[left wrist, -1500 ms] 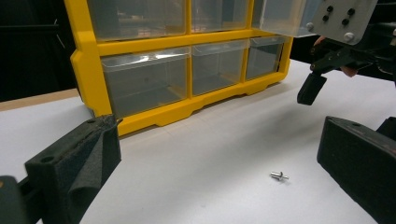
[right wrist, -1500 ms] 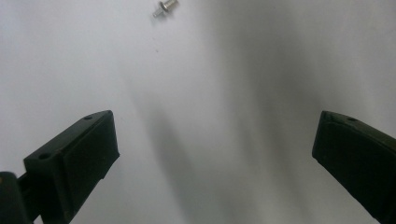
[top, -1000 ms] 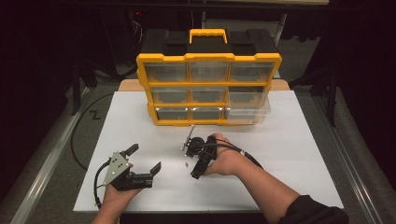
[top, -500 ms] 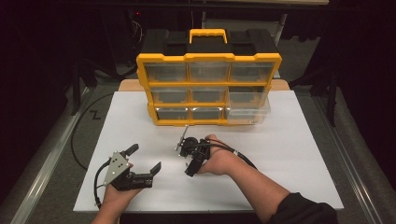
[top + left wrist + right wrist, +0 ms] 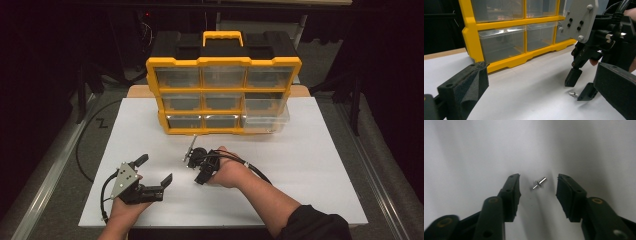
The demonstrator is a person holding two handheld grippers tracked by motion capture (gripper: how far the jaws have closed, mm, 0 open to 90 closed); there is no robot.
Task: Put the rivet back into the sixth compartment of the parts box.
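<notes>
A small silver pin [image 5: 539, 183] lies on the white table top [image 5: 310, 165]. My right gripper [image 5: 537, 179] points down over it, one jaw on either side of the pin. Its jaws have just been closing, and the pads stand apart from the pin without touching it. The left gripper view has the same pin [image 5: 573, 94] lying beside the right gripper [image 5: 579, 86] tips. My left gripper [image 5: 154, 170] rests low near the table's front left, open with nothing between its jaws.
A yellow organiser [image 5: 223, 95] with clear drawers and a black top stands at the back middle of the table. Its bottom right drawer [image 5: 265, 119] is pulled out a little. Cables trail from both grippers across the sheet.
My right hand and its gripper have shifted a little to the left over the table. The left gripper has kept still.
</notes>
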